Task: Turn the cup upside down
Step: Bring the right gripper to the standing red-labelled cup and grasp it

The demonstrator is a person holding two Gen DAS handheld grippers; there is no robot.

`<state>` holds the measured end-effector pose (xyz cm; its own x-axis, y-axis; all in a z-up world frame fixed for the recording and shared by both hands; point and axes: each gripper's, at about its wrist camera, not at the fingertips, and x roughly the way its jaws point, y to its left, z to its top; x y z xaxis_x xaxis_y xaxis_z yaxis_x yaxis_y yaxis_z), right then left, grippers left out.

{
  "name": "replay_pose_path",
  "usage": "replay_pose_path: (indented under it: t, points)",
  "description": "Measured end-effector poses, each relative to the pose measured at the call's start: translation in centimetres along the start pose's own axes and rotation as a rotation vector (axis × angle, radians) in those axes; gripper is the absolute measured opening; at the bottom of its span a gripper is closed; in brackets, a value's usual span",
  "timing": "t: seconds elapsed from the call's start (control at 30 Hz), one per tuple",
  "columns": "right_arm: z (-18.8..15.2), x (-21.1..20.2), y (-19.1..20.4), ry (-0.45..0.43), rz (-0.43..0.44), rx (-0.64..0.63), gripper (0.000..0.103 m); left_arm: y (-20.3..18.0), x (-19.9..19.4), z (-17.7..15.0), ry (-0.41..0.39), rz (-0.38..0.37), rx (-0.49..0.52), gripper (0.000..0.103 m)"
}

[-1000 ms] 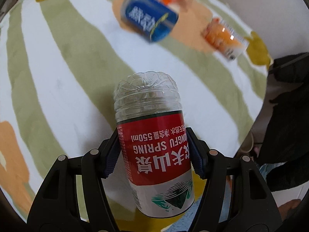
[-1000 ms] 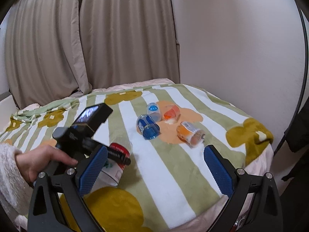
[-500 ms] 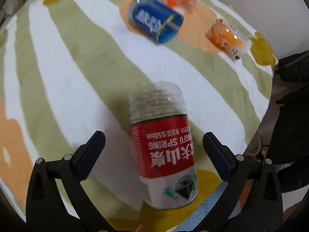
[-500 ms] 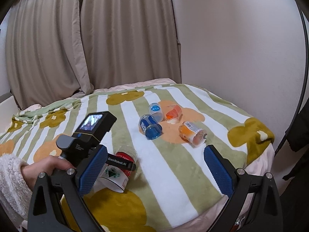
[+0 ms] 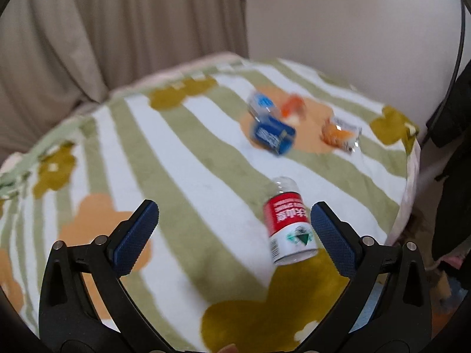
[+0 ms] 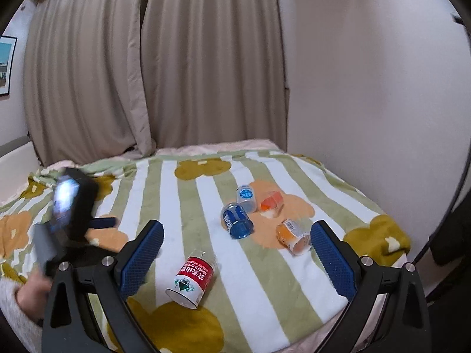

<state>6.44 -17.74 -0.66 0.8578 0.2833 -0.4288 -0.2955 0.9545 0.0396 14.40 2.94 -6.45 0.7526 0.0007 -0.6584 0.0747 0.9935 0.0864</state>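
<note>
The cup with the red and white label (image 5: 290,222) stands upside down on the striped blanket, open rim down and tilted a little; it also shows in the right wrist view (image 6: 192,278). My left gripper (image 5: 235,235) is open and empty, pulled back above and to the left of the cup, and shows blurred at the left of the right wrist view (image 6: 70,209). My right gripper (image 6: 235,256) is open and empty, held above the blanket's near end.
Several other cups lie on their sides further back: a blue one (image 6: 237,220), a clear one with a blue label (image 6: 245,195), an orange one (image 6: 272,203) and an orange one with a white label (image 6: 293,235). The blanket (image 6: 294,282) ends at the right, by a wall.
My left gripper opened and let go of the red-label cup, then drew back and up. The cup stays upside down on the blanket. My right gripper barely moved.
</note>
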Motion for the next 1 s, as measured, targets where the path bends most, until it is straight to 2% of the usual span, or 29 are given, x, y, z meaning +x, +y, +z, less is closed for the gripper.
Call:
replay_pose_path:
  t: [0.07, 0.13, 0.2, 0.27, 0.37, 0.5, 0.63, 0.7, 0.8, 1.0]
  points:
    - [1.3, 1.7, -0.1, 0.085, 0.070, 0.020, 0.100, 0.7, -2.0, -0.6, -0.035, 0.015, -0.013, 0.103]
    - [2.2, 4.8, -0.2, 0.213, 0.173, 0.086, 0.100, 1.1, -3.5, -1.3, -0.051, 0.019, -0.024, 0.103]
    - [2.3, 8.2, -0.5, 0.346, 0.225, 0.176, 0.100, 1.6, -4.7, -2.1, -0.069, 0.024, -0.047, 0.103]
    - [1.8, 12.4, -0.2, 0.480, 0.212, 0.238, 0.100, 2.1, -5.6, -2.9, -0.084, 0.015, -0.072, 0.103]
    - [0.3, 18.3, 1.4, 0.692, 0.243, 0.224, 0.100, 2.9, -6.6, -4.1, -0.099, -0.021, -0.111, 0.103]
    - [-3.0, 24.5, 2.6, 0.895, 0.243, 0.309, 0.100, 3.8, -6.5, -4.9, -0.093, -0.056, -0.135, 0.103]
    - [-5.5, 27.9, 3.6, 0.999, 0.160, 0.297, 0.100, 4.6, -6.4, -5.5, -0.096, -0.070, -0.157, 0.103]
    - [-6.2, 29.2, 3.9, 1.029, 0.127, 0.298, 0.096, 5.0, -6.2, -5.8, -0.092, -0.078, -0.168, 0.103]
    - [-7.0, 30.6, 3.9, 1.067, 0.138, 0.344, 0.089, 5.7, -5.8, -6.3, -0.087, -0.091, -0.191, 0.103]
    - [-8.5, 32.8, 4.9, 1.112, 0.118, 0.312, 0.074, 6.4, -4.6, -6.7, -0.058, -0.114, -0.225, 0.103]
